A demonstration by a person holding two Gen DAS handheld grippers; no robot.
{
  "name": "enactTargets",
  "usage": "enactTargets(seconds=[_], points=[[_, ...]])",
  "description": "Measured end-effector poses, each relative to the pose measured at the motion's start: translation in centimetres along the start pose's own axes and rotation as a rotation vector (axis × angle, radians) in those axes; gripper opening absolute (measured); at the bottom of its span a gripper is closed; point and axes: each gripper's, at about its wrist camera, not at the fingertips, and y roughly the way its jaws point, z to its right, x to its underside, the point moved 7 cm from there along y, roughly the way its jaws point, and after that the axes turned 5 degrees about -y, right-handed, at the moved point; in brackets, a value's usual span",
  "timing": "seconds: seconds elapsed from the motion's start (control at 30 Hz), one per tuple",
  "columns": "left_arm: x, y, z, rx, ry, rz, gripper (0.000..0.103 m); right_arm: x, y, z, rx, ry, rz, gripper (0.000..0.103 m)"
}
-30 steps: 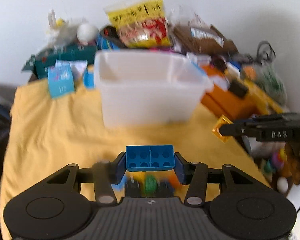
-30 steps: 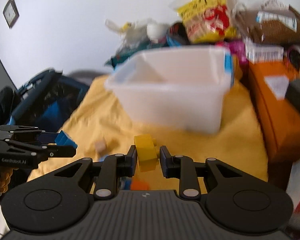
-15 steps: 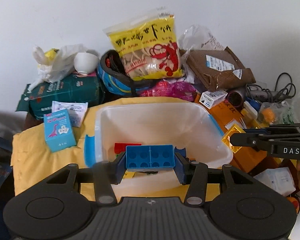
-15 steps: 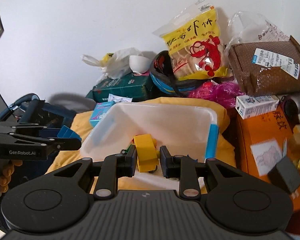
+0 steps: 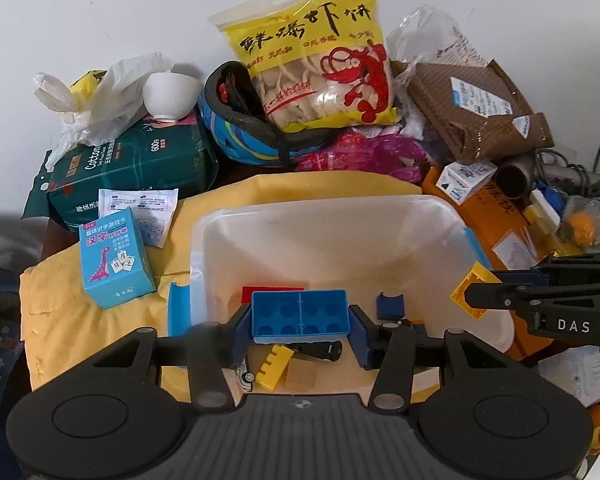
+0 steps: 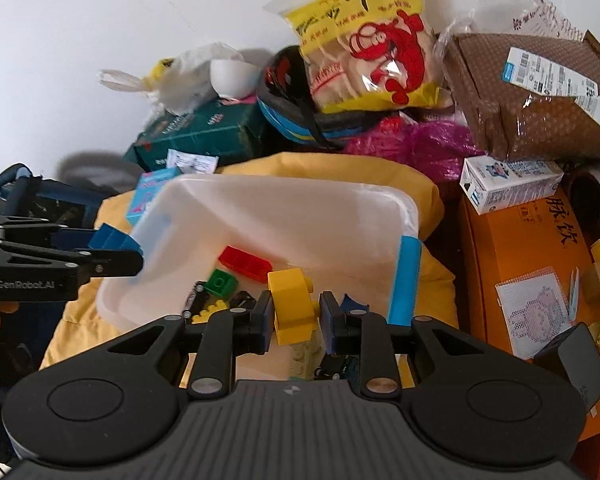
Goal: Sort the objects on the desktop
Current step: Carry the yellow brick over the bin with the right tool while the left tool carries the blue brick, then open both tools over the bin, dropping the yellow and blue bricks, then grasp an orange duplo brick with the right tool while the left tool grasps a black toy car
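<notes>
My left gripper [image 5: 299, 330] is shut on a blue brick [image 5: 299, 311], hollow underside toward the camera, held above the near part of the clear plastic bin [image 5: 320, 216]. My right gripper [image 6: 293, 316] is shut on a yellow brick [image 6: 292, 300] over the same bin [image 6: 284, 196]. Inside the bin lie a red brick [image 6: 246, 261], a green brick [image 6: 219, 282], a yellow toothed piece [image 5: 274, 365], a dark blue arch piece [image 5: 390, 305] and small black toy parts. Each gripper shows in the other's view: the right one [image 5: 466, 292] with its yellow brick, the left one [image 6: 116, 246] with its blue brick.
The bin rests on a yellow cloth [image 5: 100, 320]. Clutter rings it: a light blue card box [image 5: 114, 258], a green cotton pack [image 5: 132, 168], a shrimp-cracker bag [image 5: 316, 60], a brown parcel [image 6: 528, 96], an orange box [image 6: 532, 264].
Both grippers have risen and moved forward from in front of the bin to above its opening, still holding their bricks. The bin's contents have come into view.
</notes>
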Motion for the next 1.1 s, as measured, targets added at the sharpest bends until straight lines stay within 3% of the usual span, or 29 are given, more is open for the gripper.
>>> enactTargets(seconds=[0.07, 0.1, 0.13, 0.17, 0.23, 0.37, 0.47, 0.53, 0.67, 0.77, 0.97, 1.1], points=[[-0.2, 0.2, 0.0, -0.008, 0.005, -0.003, 0.053, -0.1, 0.3, 0.2, 0.017, -0.004, 0.0, 0.033], [-0.3, 0.2, 0.0, -0.015, 0.01, 0.005, 0.053, -0.2, 0.4, 0.3, 0.03, -0.006, 0.001, 0.051], [-0.3, 0.2, 0.0, -0.03, 0.022, 0.015, 0.058, -0.2, 0.4, 0.4, 0.039, -0.009, 0.008, 0.059], [-0.3, 0.2, -0.1, -0.052, 0.031, 0.021, 0.068, -0.1, 0.2, 0.3, 0.035, -0.021, 0.023, 0.06], [0.0, 0.0, -0.5, -0.085, 0.05, 0.047, 0.072, 0.2, -0.3, -0.1, 0.024, -0.041, 0.041, 0.059], [2.5, -1.7, -1.0, -0.059, 0.074, 0.085, 0.072, 2.1, -3.1, -2.4, -0.021, -0.108, 0.127, 0.058], [7.0, -3.7, -1.6, -0.023, 0.08, 0.126, 0.072, 6.0, -4.5, -4.7, -0.077, -0.146, 0.148, 0.058], [10.8, -4.2, -1.9, -0.008, 0.094, 0.116, 0.072, 9.7, -3.7, -5.9, -0.084, -0.163, 0.114, 0.058], [18.8, -3.0, -2.9, -0.047, 0.083, 0.044, 0.072, 16.6, -0.2, -7.7, -0.109, -0.114, -0.011, 0.056], [22.9, -1.0, -3.2, -0.026, 0.027, -0.039, 0.071, 19.3, 1.6, -8.9, -0.112, -0.098, -0.047, 0.055], [24.5, 1.3, -2.6, 0.004, -0.018, -0.059, 0.068, 20.3, 3.6, -9.3, -0.137, -0.023, -0.075, 0.051], [24.6, 2.3, -2.0, 0.022, 0.002, -0.065, 0.064, 20.8, 4.6, -8.9, -0.139, 0.022, -0.092, 0.05]])
